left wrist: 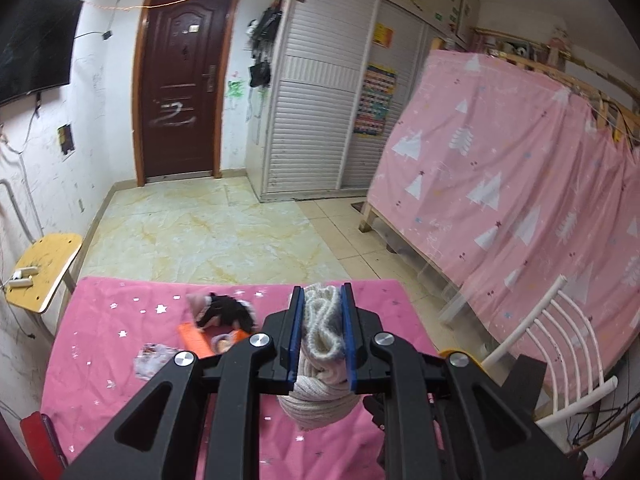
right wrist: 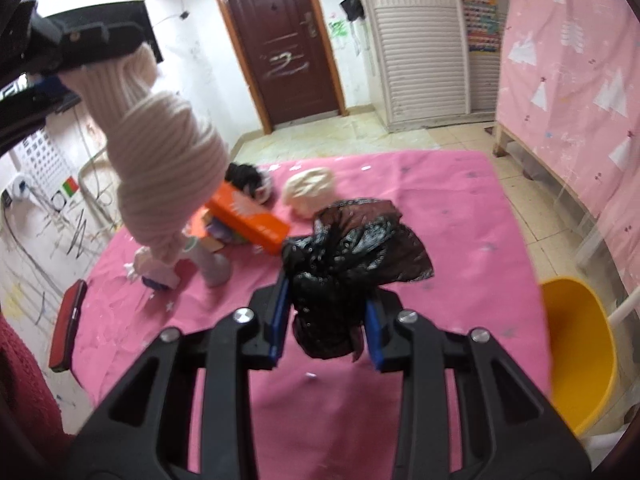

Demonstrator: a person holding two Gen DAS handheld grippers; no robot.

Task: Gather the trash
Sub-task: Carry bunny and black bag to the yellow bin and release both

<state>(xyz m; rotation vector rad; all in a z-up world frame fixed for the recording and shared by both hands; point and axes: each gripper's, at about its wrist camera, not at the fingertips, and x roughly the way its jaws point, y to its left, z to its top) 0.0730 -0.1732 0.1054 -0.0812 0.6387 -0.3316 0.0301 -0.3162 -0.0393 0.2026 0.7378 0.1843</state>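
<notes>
Fingers, left gripper (left wrist: 322, 334): blue pads clamped on a cream knitted bundle (left wrist: 320, 364); the ribbed, twisted bulk hangs below the jaws, clear of the pink star-print cloth (left wrist: 104, 344) covering the table. In the right wrist view the same bundle (right wrist: 160, 168) dangles at upper left, above the clutter.

Fingers, right gripper (right wrist: 326, 320): blue pads pressed on a crumpled black plastic bag (right wrist: 352, 256) with a brownish sheen; the bag bunches between the jaws and flares out above them, lifted off the cloth.

On the cloth, beyond the grippers:
- orange box (right wrist: 248, 220), lying tilted, resting on small items beneath it that are too blurred to identify.
- black fuzzy item (right wrist: 250, 182), just behind the orange box.
- cream round knitted piece (right wrist: 310, 188), beside the black fuzzy item, behind the bag.
- red flat case (right wrist: 68, 324), at the cloth's left edge.

Off the table:
- yellow bucket (right wrist: 580, 360), on the floor at the table's right side.
- white slatted chair (left wrist: 560, 344), near the bucket.
- brown door (left wrist: 180, 84), in the far wall.
- pink tree-print curtain (left wrist: 520, 184), hung over a wooden frame, right.
</notes>
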